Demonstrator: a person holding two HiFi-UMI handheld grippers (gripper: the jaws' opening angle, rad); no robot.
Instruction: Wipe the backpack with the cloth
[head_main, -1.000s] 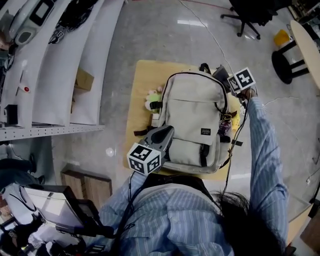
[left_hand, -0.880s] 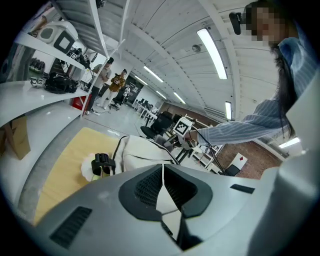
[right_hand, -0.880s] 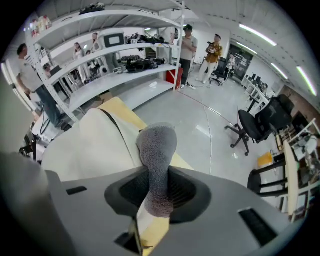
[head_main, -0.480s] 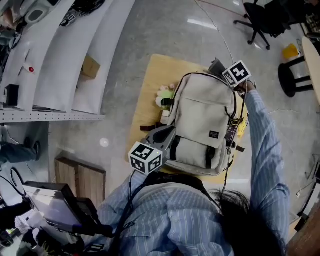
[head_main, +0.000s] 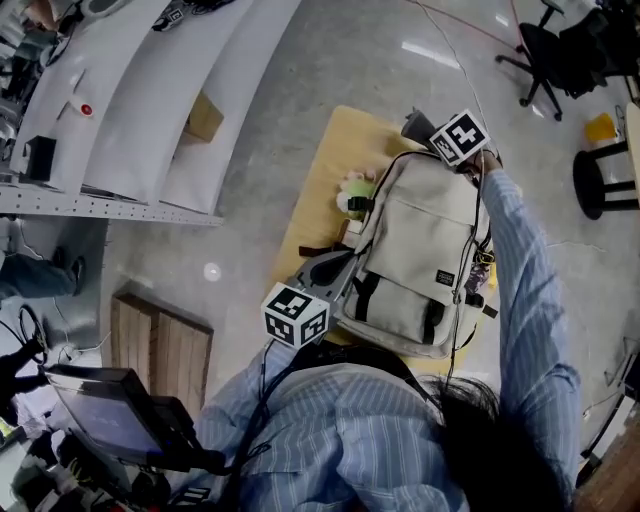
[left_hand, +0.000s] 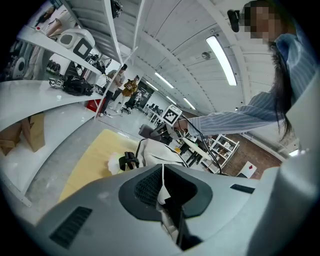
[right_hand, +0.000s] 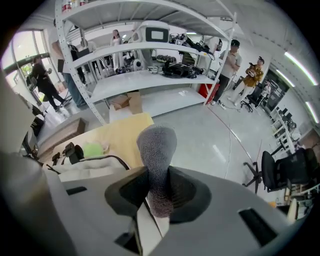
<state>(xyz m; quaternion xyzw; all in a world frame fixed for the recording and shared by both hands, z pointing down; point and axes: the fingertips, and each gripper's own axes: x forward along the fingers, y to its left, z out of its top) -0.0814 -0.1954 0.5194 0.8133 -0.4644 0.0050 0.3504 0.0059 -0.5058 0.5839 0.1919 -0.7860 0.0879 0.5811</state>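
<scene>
Head view: the beige backpack (head_main: 420, 255) lies flat on the yellow table (head_main: 318, 190). The right gripper (head_main: 422, 128) is up at the pack's 12 o'clock end. Its own view shows the fingers pinching a grey cloth (right_hand: 156, 145) that sticks out past the tips. The left gripper (head_main: 335, 268) sits at the pack's 8 o'clock corner, right against it, with its fingers pressed together.
</scene>
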